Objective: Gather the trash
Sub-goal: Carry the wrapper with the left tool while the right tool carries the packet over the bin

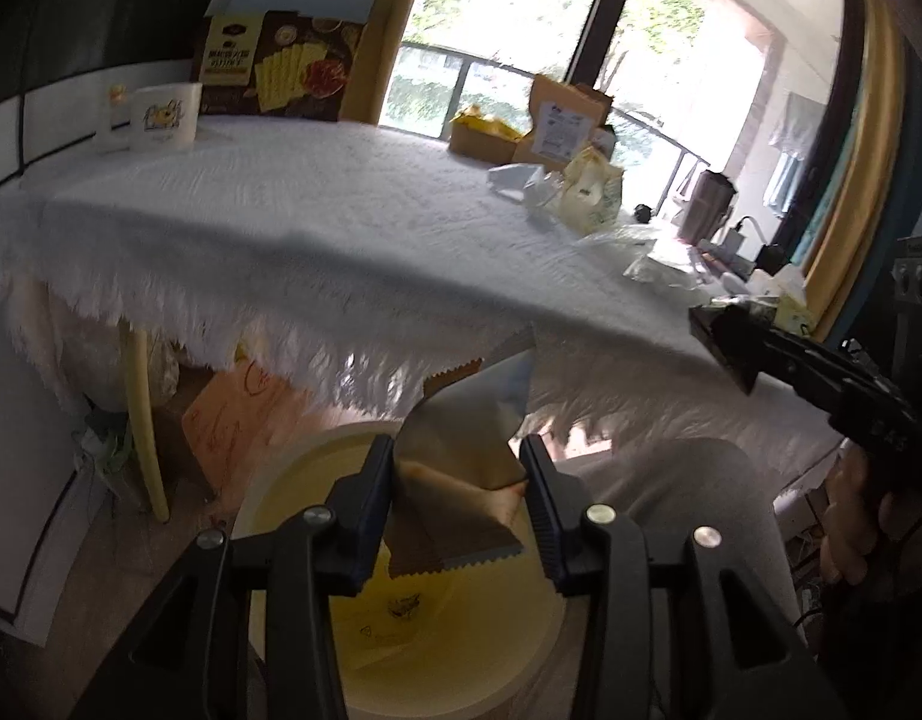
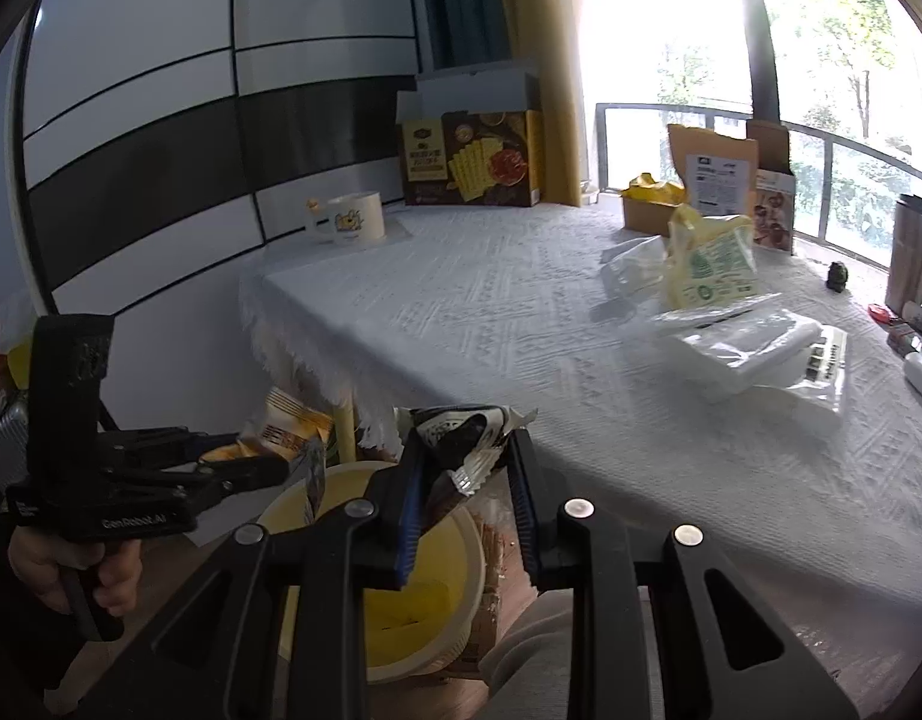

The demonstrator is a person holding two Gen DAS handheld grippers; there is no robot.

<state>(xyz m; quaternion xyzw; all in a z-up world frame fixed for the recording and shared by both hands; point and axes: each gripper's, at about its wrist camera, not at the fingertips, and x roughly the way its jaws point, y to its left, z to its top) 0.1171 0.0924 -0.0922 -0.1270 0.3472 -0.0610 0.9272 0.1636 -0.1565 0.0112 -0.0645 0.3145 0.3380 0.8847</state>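
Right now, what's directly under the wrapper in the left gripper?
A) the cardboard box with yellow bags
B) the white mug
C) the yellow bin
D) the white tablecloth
C: in the left wrist view the left gripper holds the wrapper over the open mouth of the yellow bin, which stands on the floor in front of the table's fringed tablecloth.

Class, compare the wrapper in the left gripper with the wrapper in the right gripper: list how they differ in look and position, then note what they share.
Colour: the left gripper's wrapper is orange-brown with a silvery inside; the right gripper's wrapper is black and white.
Position: the left gripper's wrapper hangs over the yellow bin's opening; the right gripper's wrapper sits nearer the tablecloth edge, at the bin's rim.
Shared: both are crumpled, zigzag-edged, and each is pinched between gripper fingers.
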